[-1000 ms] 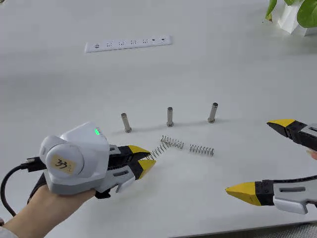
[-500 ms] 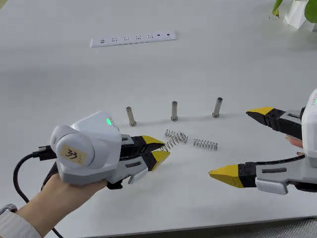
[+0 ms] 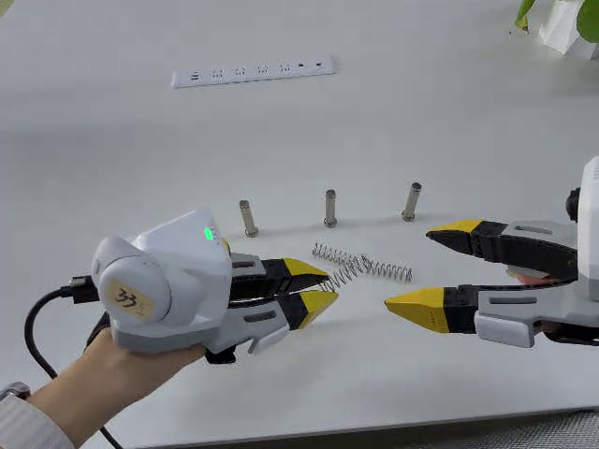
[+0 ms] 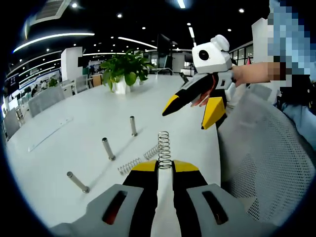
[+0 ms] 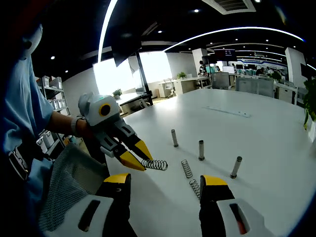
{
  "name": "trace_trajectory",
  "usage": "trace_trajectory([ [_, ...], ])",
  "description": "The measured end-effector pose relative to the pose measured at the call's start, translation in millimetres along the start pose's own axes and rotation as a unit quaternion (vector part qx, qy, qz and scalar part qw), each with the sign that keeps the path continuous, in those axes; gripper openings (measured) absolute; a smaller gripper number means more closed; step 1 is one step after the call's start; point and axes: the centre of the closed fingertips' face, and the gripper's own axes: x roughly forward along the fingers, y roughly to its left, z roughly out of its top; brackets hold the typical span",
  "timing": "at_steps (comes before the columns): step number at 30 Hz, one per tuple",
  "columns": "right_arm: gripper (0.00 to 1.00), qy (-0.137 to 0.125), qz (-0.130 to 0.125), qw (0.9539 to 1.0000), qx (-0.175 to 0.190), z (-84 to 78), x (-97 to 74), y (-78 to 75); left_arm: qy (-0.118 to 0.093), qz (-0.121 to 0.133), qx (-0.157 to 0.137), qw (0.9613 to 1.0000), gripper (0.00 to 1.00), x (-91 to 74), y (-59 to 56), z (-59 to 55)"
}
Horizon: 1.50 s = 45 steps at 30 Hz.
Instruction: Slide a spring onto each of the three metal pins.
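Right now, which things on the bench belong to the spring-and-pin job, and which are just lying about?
Job: three metal pins, a spring held in the left gripper, two loose springs, and the open right gripper.
Lying about: power strip, potted plant.

The row of three pins (image 3: 329,208) at the middle of the tabletop (image 3: 112,150) and the two loose springs (image 3: 387,271) just nearer its near edge block a low pass, while bare surface lies open from the pins to the power strip (image 3: 253,71) by the far edge.
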Motion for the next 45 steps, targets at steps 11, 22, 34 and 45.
trace_trajectory([
  [11, 0.32, 0.003, 0.043, 0.9989, 0.017, -1.4, 2.6, 11.8, -0.009, -0.034, 0.006, 0.9994, 0.07, -0.7, -14.1, 5.3],
  [22, 0.16, 0.01, 0.093, 0.9952, 0.028, -3.9, 2.4, 24.4, -0.016, -0.074, 0.013, 0.997, 0.07, -1.4, -27.9, 7.1],
  [34, 0.11, 0.014, 0.114, 0.9923, 0.046, -6.3, 1.9, 32.7, -0.023, -0.088, 0.011, 0.9958, 0.07, -3.7, -31.5, 9.8],
  [45, 0.06, 0.008, 0.119, 0.9915, 0.051, -2.8, 2.5, 34.5, -0.021, -0.091, 0.012, 0.9955, 0.07, -2.8, -33.3, 6.6],
])
